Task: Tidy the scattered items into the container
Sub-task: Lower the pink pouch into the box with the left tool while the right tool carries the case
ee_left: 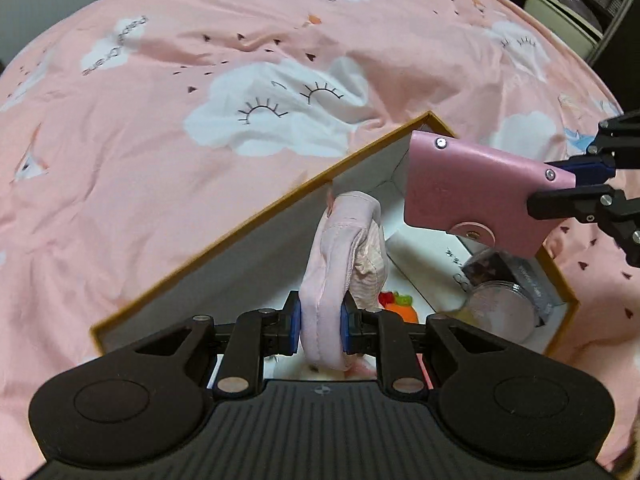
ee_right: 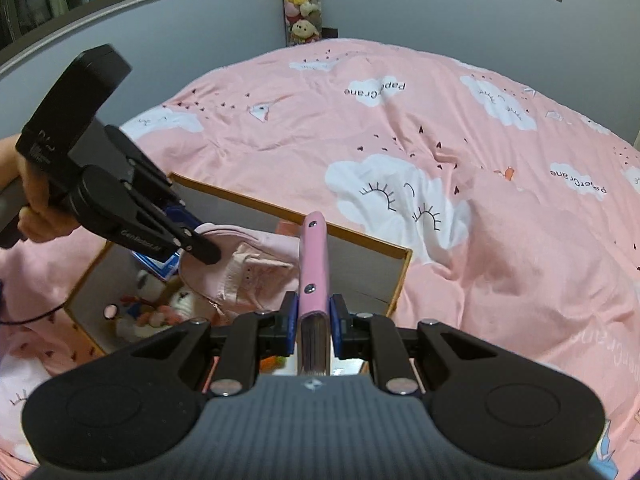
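Pink cap (ee_left: 340, 264) is clamped by left gripper (ee_left: 320, 330) over box (ee_left: 224, 236); pink notebook (ee_right: 314, 264) is pinched by right gripper (ee_right: 314, 330); both may collide w/ box rim if released unevenly

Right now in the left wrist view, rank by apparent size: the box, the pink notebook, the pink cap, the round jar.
1. Box, largest by far.
2. Pink notebook and pink cap: similar, and the cap is nearer the camera, so unranked.
3. Round jar, smallest.
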Tool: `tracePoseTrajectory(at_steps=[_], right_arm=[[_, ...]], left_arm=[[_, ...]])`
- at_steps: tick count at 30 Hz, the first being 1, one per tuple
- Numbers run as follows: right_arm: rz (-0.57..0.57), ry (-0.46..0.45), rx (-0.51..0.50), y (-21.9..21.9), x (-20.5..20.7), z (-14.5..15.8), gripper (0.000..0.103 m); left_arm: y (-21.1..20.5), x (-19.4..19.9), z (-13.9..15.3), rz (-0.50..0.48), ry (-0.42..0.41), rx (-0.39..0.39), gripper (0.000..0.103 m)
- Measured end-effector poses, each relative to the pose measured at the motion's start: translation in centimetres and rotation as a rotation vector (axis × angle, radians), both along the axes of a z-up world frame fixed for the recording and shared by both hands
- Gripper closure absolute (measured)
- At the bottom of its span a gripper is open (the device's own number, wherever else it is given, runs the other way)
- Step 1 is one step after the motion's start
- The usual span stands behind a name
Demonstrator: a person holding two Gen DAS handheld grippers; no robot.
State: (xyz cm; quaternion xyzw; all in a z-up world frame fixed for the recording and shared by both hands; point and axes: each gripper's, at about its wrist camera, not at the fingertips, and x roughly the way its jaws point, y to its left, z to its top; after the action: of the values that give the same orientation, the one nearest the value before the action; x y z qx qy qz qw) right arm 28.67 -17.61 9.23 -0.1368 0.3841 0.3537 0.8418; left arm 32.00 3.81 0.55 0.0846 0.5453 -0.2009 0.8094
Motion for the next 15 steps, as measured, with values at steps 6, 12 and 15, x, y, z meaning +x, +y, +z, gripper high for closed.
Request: tracePoseTrajectory(at_steps=[6, 12, 15], right_arm=[[0.015, 0.008, -0.03, 0.3, 1.4, -1.0, 0.085], [0.011, 0.004, -0.051, 0.6, 2.1, -1.5, 0.085], [0.008, 0.008, -0.051, 0.6, 2.2, -1.6, 0.085]], left_arm=[[0.1, 2.2, -1.5, -0.084, 0.095, -0.105, 0.082], [1.0, 4.5, -3.1, -0.058, 0.175, -0.147, 0.076], [1.4, 5.0, -4.1, -0.011, 0.182, -0.108, 0.071]])
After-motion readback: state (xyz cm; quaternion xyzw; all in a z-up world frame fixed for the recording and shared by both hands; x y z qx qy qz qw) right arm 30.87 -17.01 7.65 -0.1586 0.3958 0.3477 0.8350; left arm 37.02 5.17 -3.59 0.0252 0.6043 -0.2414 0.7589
